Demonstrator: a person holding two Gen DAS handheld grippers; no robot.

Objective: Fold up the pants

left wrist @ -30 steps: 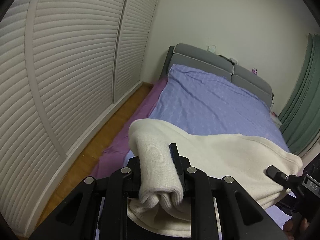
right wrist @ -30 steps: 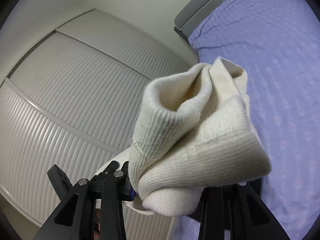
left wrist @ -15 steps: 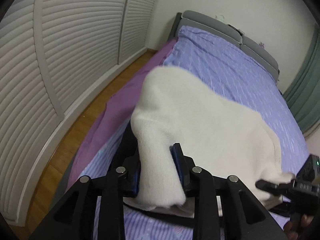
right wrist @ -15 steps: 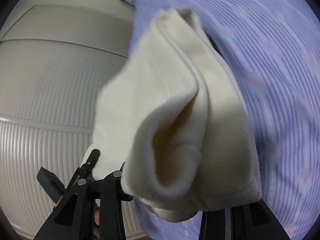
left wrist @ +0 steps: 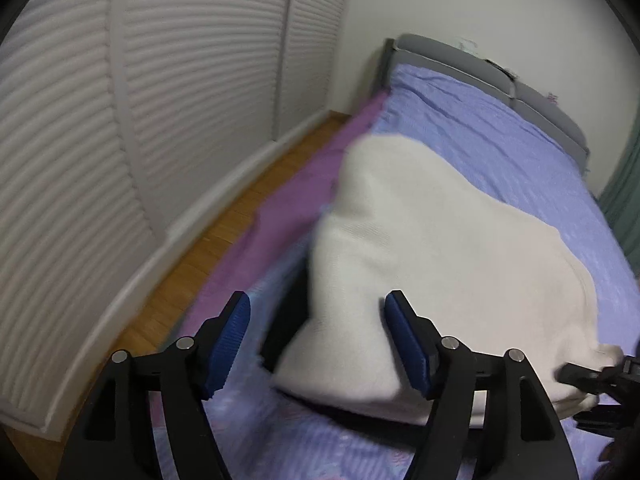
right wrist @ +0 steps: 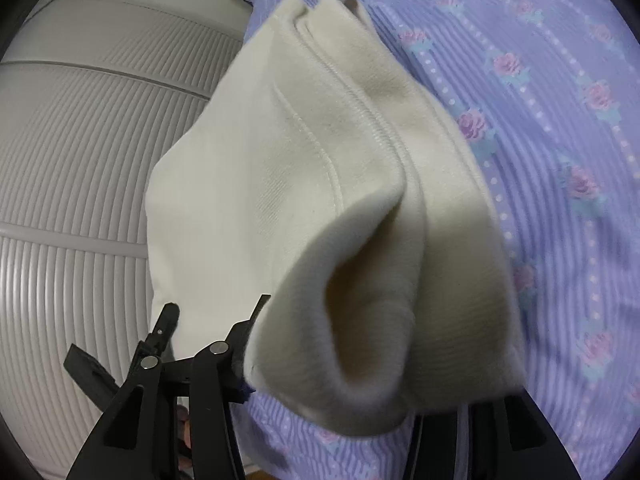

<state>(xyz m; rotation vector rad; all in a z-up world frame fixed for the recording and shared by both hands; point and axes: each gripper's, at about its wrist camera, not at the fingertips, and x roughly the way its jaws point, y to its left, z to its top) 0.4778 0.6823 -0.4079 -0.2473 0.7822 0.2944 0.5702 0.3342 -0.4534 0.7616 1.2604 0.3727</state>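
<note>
The pants [left wrist: 432, 248], cream and soft, lie folded over on the bed [left wrist: 500, 132], near its left edge, with the near end draped toward both grippers. The left gripper [left wrist: 318, 336] is letting go: its jaws are opening, the blue pads [left wrist: 230, 336] stand clear, and only a corner of cloth lies loose between them against the right pad. The right gripper [right wrist: 360, 360] has the cuff bunched across it, hiding its right finger; its jaws are opening too, though whether the pads press the cloth I cannot tell. To the left of the bed run a purple sheet [left wrist: 288, 216], wood floor [left wrist: 208, 248] and slatted doors [left wrist: 120, 120].

The risk, as I judge it, is snagging: the fuzzy cuff could catch on a pad as a gripper pulls back and drag the fold open, or the left edge could slip off the mattress.
</note>
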